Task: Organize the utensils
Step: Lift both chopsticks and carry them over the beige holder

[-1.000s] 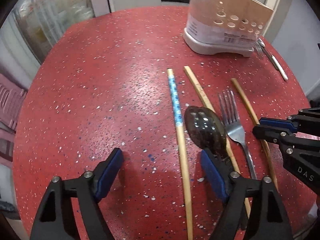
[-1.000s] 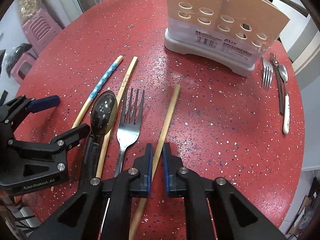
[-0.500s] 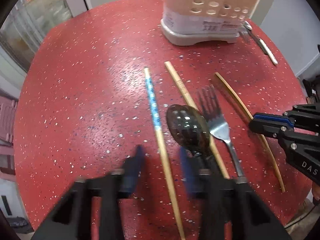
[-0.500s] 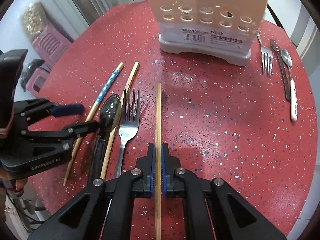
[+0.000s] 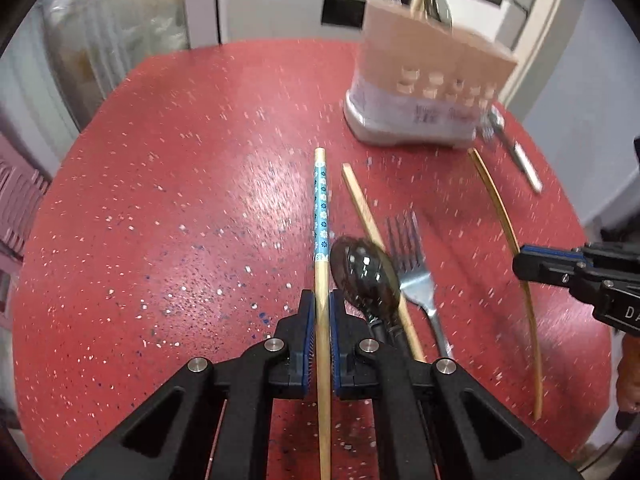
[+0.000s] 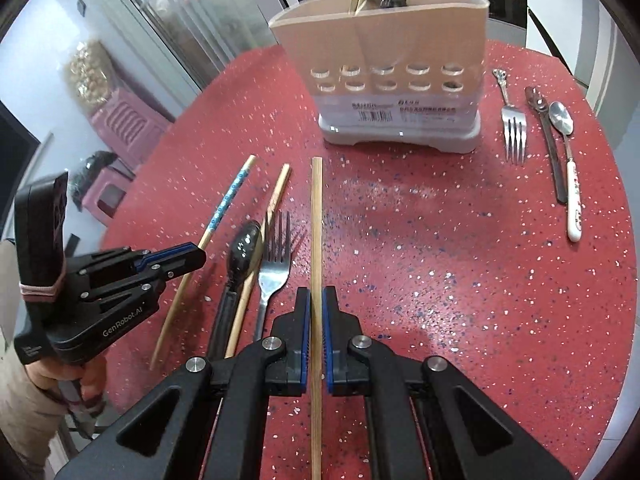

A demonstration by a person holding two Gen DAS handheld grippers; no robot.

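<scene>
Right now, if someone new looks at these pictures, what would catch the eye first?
Each tool grips one chopstick: the left tool holds the blue-patterned chopstick, the right tool a plain chopstick. Behind stands the beige utensil holder on the red speckled table.

My left tool (image 6: 176,260): black frame, blue pads, silver screws, white "GenRobot.AI" lettering, pink band round handle. Right tool (image 6: 316,320): same black, blue. Beige sleeve (image 6: 16,392).

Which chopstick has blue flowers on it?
The chopstick clamped in the left gripper. It has a blue flowered band; the other chopsticks are plain wood.
</scene>
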